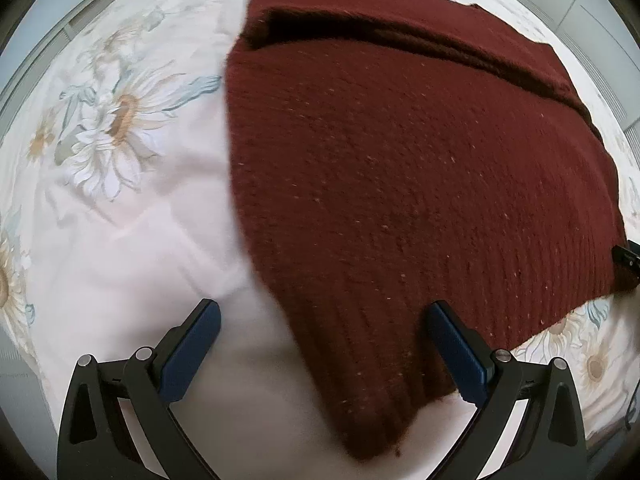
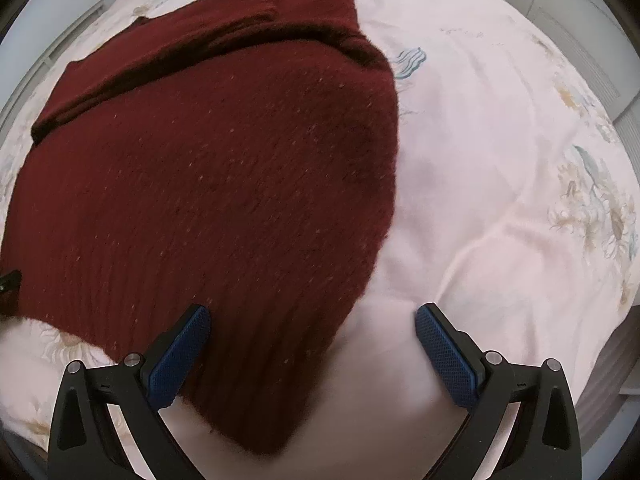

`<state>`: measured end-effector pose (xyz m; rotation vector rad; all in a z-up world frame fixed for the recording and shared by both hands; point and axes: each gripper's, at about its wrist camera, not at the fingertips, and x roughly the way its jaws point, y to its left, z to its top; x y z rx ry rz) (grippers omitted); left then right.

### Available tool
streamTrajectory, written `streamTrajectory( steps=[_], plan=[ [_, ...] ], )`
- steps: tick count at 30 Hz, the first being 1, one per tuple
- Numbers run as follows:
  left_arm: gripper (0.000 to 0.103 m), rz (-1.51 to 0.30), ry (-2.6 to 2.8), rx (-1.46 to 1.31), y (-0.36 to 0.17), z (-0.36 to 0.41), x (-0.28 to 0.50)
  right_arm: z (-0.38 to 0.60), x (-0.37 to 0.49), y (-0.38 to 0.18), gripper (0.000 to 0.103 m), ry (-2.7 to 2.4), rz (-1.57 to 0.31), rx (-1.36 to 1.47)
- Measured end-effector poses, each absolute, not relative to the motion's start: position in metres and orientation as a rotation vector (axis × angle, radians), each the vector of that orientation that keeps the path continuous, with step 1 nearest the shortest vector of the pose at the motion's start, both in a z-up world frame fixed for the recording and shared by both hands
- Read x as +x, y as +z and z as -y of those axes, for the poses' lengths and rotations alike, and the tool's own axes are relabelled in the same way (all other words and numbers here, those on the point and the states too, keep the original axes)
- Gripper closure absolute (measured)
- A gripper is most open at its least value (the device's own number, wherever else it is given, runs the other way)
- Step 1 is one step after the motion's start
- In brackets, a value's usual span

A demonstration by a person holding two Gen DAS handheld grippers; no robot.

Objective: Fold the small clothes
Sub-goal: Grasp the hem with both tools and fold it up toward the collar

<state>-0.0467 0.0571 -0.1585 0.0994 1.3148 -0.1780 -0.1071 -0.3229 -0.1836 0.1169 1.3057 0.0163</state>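
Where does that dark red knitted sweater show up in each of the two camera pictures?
Left wrist view: the dark red knitted sweater fills the centre and right, its ribbed hem corner lying between the open left gripper fingers.
Right wrist view: the sweater fills the centre and left, its hem corner between the open right gripper fingers.
Shared landmark: the folded sleeve ridge across the sweater's far end.

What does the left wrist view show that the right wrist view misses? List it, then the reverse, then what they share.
Left wrist only: the large daisy print on the bedsheet and the sweater's left hem corner between the open left claw.

Right wrist only: the sweater's right hem corner between the open right claw and a wide plain stretch of sheet.

Both: the dark red knit sweater, sleeves folded across its far end.
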Motion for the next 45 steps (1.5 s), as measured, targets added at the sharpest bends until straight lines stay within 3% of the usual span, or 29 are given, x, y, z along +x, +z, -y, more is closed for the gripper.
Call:
streamTrajectory(
  steps=[3,5,8,9,11,13,23,32,38,45],
  plan=[
    [0.002,-1.328,-0.225,0.104,-0.163,-0.047,-0.043,0.324,-0.109,-0.182,0.018,0.025,-1.299,0.149],
    [0.008,-1.332,-0.250,0.103,-0.165,-0.043,-0.039,0.325,-0.111,-0.182,0.035,0.023,-1.305,0.168],
    [0.025,-1.330,-0.254,0.092,-0.164,-0.039,-0.035,0.323,-0.112,-0.180,0.043,0.039,-1.318,0.166],
    [0.034,-1.328,-0.255,0.093,-0.163,-0.039,-0.035,0.323,-0.112,-0.180,0.046,0.048,-1.321,0.176],
    [0.056,-1.320,-0.265,0.093,-0.160,-0.037,-0.033,0.324,-0.112,-0.177,0.071,0.080,-1.330,0.225],
    [0.091,-1.318,-0.285,0.065,-0.155,-0.036,-0.031,0.327,-0.111,-0.172,0.089,0.120,-1.331,0.275],
    [0.094,-1.235,-0.324,-0.064,-0.104,-0.039,-0.014,0.356,-0.088,-0.101,0.090,0.157,-1.161,0.353],
    [0.094,-1.097,-0.294,-0.140,-0.031,-0.059,0.049,0.358,-0.031,-0.037,0.090,0.159,-0.970,0.354],
    [0.094,-1.046,-0.256,-0.106,-0.007,-0.070,0.115,0.366,0.048,-0.024,0.090,0.115,-0.926,0.378],
    [0.094,-1.103,-0.182,-0.005,-0.030,-0.051,0.185,0.354,0.135,-0.050,0.090,0.037,-1.031,0.320]
  ],
)
